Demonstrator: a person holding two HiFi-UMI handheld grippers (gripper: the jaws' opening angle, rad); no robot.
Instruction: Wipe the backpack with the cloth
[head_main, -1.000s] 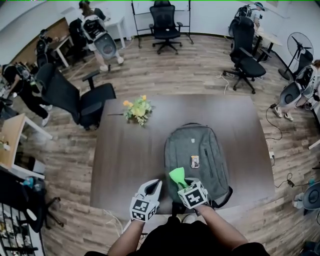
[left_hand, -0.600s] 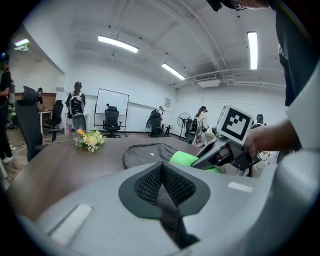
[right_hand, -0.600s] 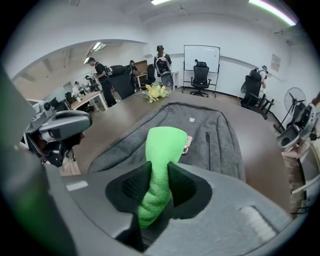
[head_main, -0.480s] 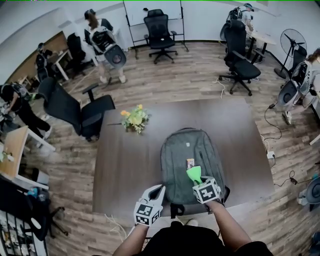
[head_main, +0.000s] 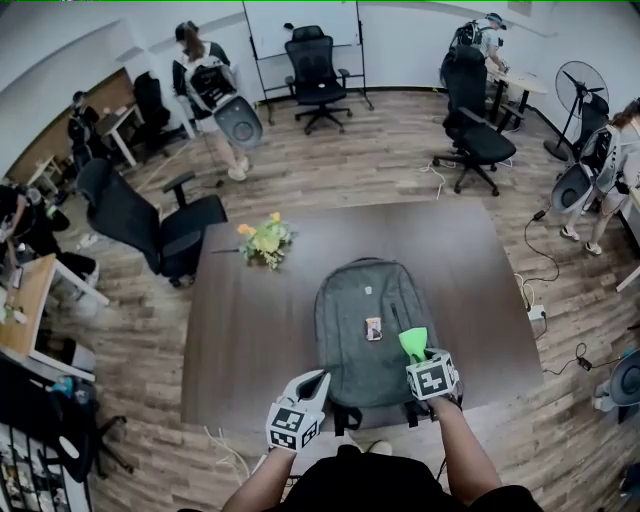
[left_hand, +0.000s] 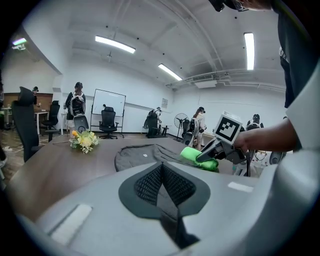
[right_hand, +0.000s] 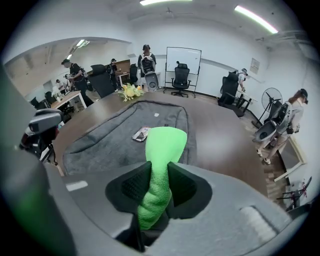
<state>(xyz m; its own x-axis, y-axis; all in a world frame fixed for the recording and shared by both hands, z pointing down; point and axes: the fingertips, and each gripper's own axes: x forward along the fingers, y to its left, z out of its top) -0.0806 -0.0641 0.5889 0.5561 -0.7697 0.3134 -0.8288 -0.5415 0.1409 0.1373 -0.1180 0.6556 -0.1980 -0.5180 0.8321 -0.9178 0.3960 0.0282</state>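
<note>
At the near right corner of the backpack (head_main: 365, 320), the cloth (head_main: 412, 342) is clamped in the right hand-held gripper (head_main: 420, 356), nearer than the closed, empty left hand-held gripper (head_main: 311, 380).

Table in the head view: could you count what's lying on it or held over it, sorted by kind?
Gray backpack: 1
Green cloth: 1
Bunch of flowers: 1
Handheld grippers: 2 (left gripper, right gripper)
Total: 5
</note>
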